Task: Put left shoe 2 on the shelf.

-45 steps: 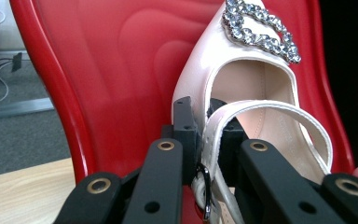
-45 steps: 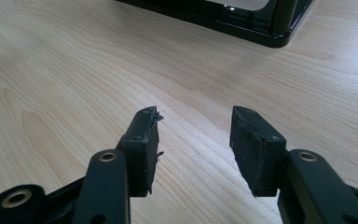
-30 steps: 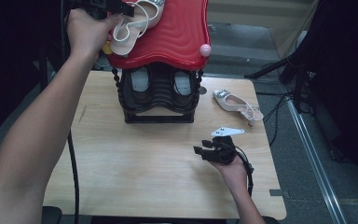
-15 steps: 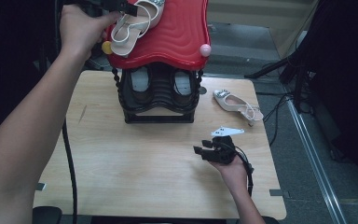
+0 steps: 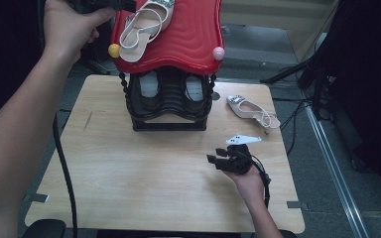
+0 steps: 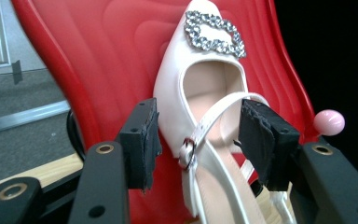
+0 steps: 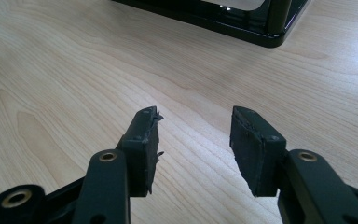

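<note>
Straddling the white slingback sandal [image 6: 205, 121] with jaws apart and not quite touching it, the left gripper [image 6: 198, 135] sits at its strapped heel end. The sandal lies lengthwise on the red wavy rack top [image 5: 188, 34], its rhinestone-buckled toe pointing away from the gripper. Resting open and empty, the right gripper [image 7: 196, 149] hovers over the wooden table [image 5: 129, 168].

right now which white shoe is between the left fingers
The shoe on the red top, straddled by the open left gripper; the other shoe lies on the table.
</note>
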A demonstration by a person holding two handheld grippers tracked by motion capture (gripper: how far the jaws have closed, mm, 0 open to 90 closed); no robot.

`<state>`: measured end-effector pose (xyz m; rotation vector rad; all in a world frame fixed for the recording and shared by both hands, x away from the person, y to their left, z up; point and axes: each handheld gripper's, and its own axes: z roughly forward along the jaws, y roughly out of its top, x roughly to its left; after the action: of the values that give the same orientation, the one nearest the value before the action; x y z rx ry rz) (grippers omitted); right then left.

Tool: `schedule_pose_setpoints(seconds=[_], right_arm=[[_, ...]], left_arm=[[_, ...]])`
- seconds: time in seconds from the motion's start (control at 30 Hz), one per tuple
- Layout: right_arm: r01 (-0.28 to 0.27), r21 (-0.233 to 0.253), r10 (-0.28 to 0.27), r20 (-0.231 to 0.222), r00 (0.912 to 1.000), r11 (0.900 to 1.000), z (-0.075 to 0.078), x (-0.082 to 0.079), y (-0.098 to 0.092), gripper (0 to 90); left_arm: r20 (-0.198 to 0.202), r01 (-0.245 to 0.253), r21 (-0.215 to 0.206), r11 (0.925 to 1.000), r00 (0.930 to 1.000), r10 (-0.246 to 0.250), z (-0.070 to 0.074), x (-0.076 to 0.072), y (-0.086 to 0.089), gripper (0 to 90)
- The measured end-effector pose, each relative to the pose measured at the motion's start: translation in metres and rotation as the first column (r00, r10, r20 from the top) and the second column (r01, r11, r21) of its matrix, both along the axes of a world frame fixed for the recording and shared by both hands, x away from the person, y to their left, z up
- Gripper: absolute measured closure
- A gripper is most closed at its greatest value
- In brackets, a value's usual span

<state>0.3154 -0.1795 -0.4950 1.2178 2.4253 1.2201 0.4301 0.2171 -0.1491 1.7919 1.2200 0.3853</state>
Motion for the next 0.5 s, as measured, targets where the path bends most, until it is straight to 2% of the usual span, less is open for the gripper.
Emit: schedule_pose_setpoints(seconds=[0.23,0.4,0.5], right_arm=[[0.008,0.004,-0.008,-0.002,1.0,1.0,0.001,0.0,-0.002,53.3],[0.011,0.001,-0.011,-0.005,0.9999,1.0,0.002,0.001,-0.003,53.3],[0.012,-0.003,-0.012,-0.005,0.9999,1.0,0.002,0.001,-0.003,53.3]], left_arm=[[0.003,-0.013,0.009,0.9999,0.9999,0.013,-0.004,-0.006,0.017,48.6],[0.0,-0.022,-0.006,0.9997,0.9998,0.022,-0.012,-0.009,0.031,48.6],[-0.009,-0.011,-0.032,0.9994,0.9999,0.01,-0.018,-0.011,0.039,49.0]])
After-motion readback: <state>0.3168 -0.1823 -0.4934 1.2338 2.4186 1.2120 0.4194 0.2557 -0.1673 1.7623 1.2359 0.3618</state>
